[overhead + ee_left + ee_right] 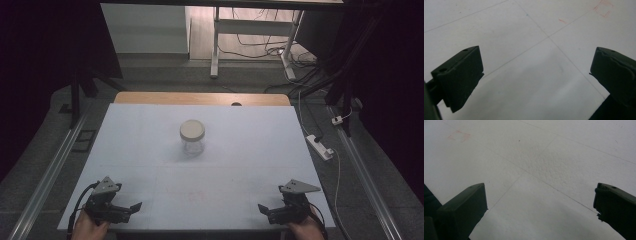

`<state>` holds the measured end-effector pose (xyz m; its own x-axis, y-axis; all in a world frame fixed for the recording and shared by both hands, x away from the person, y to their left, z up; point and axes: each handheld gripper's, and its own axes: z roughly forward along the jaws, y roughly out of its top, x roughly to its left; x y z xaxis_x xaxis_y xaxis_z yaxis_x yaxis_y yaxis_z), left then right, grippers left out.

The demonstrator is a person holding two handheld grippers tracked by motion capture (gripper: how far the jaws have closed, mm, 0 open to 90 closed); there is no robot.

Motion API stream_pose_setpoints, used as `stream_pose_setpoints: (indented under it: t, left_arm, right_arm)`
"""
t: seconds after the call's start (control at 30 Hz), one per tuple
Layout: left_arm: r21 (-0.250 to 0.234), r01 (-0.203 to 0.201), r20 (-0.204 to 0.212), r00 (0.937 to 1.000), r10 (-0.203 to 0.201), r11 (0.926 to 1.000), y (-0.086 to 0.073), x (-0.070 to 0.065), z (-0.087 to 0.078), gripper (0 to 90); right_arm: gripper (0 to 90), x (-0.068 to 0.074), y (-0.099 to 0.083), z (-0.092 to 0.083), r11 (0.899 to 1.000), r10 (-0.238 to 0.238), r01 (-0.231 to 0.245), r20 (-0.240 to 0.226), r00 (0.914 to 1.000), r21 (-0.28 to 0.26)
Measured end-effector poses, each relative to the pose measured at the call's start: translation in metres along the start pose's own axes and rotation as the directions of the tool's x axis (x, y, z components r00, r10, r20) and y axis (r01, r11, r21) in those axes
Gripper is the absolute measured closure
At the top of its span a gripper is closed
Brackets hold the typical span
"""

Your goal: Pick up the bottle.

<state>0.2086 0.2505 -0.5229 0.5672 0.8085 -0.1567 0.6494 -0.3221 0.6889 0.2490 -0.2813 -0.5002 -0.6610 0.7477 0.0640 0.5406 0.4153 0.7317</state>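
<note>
A clear glass jar (192, 137) with a pale round lid stands upright near the middle of the white table (150, 150). My left gripper (131, 209) rests at the front left corner, held by a hand, its jaws wide apart over bare white surface. In the left gripper view the left gripper (536, 75) is open with nothing between the jaws. My right gripper (264, 211) sits at the front right corner, also open and empty. Its own view shows the right gripper (540, 205) over bare table. Both are far in front of the jar.
A faint red square mark (603, 8) is drawn on the table between the grippers, also seen as the red mark (459, 135). A wooden strip (200, 98) edges the table's far side. A white power strip (320, 146) and cables lie on the floor at right.
</note>
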Motion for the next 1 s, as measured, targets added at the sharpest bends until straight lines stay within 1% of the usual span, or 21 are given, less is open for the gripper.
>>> stream_pose_setpoints:
  t: [0.17,0.23,0.37,0.5,0.63,0.83,1.0]
  left_arm:
    - [-0.009,-0.025,0.016,0.9996,0.025,0.9997,0.01,0.001,0.008,0.0]
    - [-0.019,-0.036,0.032,0.9988,0.036,0.9992,0.015,0.001,0.012,0.0]
    - [-0.036,-0.057,0.075,0.9954,0.059,0.9977,0.024,0.002,0.02,0.0]
    - [-0.026,-0.079,0.096,0.9921,0.081,0.9965,0.03,0.003,0.03,0.0]
    - [-0.027,-0.093,0.101,0.9903,0.095,0.9953,0.04,0.005,0.04,0.0]
    - [-0.038,-0.086,0.122,0.9885,0.09,0.9956,0.058,0.008,0.053,0.1]
    - [-0.039,-0.093,0.11,0.9892,0.097,0.9949,0.073,0.01,0.065,0.0]
  right_arm:
    - [0.0,0.0,0.0,0.0,1.0,-0.001,0.001,0.001,1.0,0.0]
    - [0.0,0.0,0.0,0.0,1.0,-0.002,0.002,0.001,1.0,-0.001]
    - [0.0,0.0,0.0,0.0,1.0,-0.003,0.003,0.001,1.0,-0.001]
    - [0.0,0.001,0.0,0.0,1.0,-0.003,0.003,0.001,1.0,-0.001]
    - [0.0,0.001,0.0,0.0,1.0,-0.003,0.003,0.002,1.0,-0.002]
    - [0.0,0.0,0.0,0.0,1.0,-0.004,0.004,0.0,1.0,0.0]
    - [0.0,0.0,0.0,0.0,1.0,-0.006,0.006,-0.002,1.0,-0.001]
